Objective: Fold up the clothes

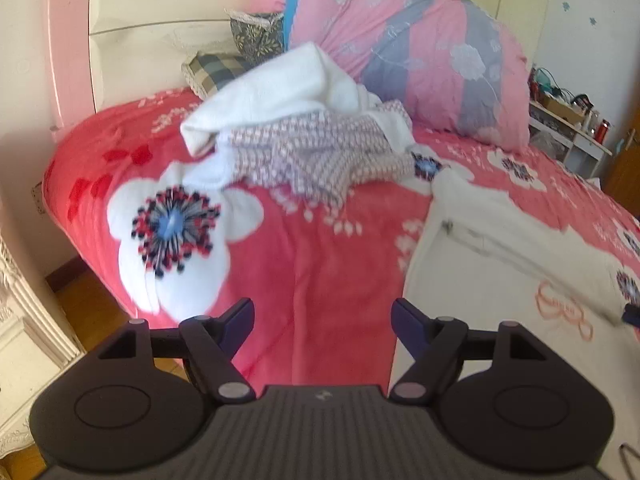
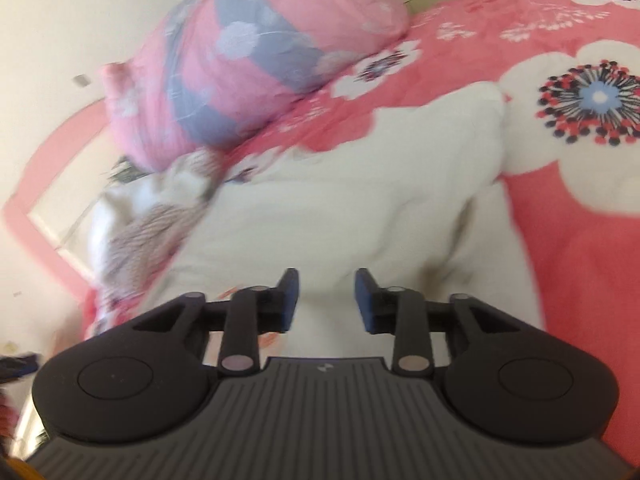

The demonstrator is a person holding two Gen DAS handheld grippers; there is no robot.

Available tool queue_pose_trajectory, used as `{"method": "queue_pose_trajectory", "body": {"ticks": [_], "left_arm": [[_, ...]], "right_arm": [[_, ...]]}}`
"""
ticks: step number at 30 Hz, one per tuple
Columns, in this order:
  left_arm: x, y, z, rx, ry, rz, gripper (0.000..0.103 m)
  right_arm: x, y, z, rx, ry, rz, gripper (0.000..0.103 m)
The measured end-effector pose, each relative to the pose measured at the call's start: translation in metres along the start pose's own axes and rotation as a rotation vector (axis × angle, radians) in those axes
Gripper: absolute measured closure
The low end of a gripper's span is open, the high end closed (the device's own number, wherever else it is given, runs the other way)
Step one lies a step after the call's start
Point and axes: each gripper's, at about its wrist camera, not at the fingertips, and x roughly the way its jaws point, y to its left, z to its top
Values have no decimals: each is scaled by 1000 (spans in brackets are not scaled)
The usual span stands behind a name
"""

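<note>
While the left gripper (image 1: 322,322) hangs over the red flowered bedspread (image 1: 328,264), its jaws stand wide apart with nothing between them. Just to its right in the left wrist view lies a cream garment (image 1: 480,280), spread flat on the bed, with a pink looped print (image 1: 564,312) near its right side. Farther back sits a heap of clothes (image 1: 304,136), white cloth tangled with a checked piece, and behind it a pink and grey quilt (image 1: 420,48) is bundled against the headboard (image 1: 160,20). From the right wrist view, which is blurred and tilted, the right gripper (image 2: 327,300) hovers above the same cream garment (image 2: 340,208), its jaws partly parted and gripping nothing; whether the tips brush the cloth I cannot tell. The heap (image 2: 152,216) shows at left, the quilt (image 2: 248,60) above it, and the bedspread (image 2: 580,260) fills the right side.
</note>
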Motion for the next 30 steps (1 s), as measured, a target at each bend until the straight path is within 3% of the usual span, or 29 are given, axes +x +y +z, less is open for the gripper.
{"method": "queue_pose_trajectory", "body": {"ticks": [2,4,6,10,15,17,19,25,30], "left_arm": [[2,3,-20,-3,18,-31,27],[9,3,-36,-17,46,-67,27],[17,4,-53,-22,68,-86,27],[29,4,-76,-29,105,-130,27],[42,-5,-89,4,132,-205,30],[47,-5,-92,1,122,-232,32],[53,-3,-94,-16,108,-252,41],[65,3,-90,-75,48,-320,49],[64,5,-94,-75,65,-371,55]], "right_arm": [[-26,20,-17,-27,10,-6,68],[-54,35,-41,-63,5,-46,57],[-82,40,-70,-77,1,-113,54],[-131,29,-139,19,6,-266,54],[-199,40,-196,165,-118,-236,52],[-211,43,-204,200,-139,-252,51],[-218,46,-208,216,-159,-259,51],[-216,46,-204,255,-181,-243,51],[-210,50,-202,263,-190,-235,51]]}}
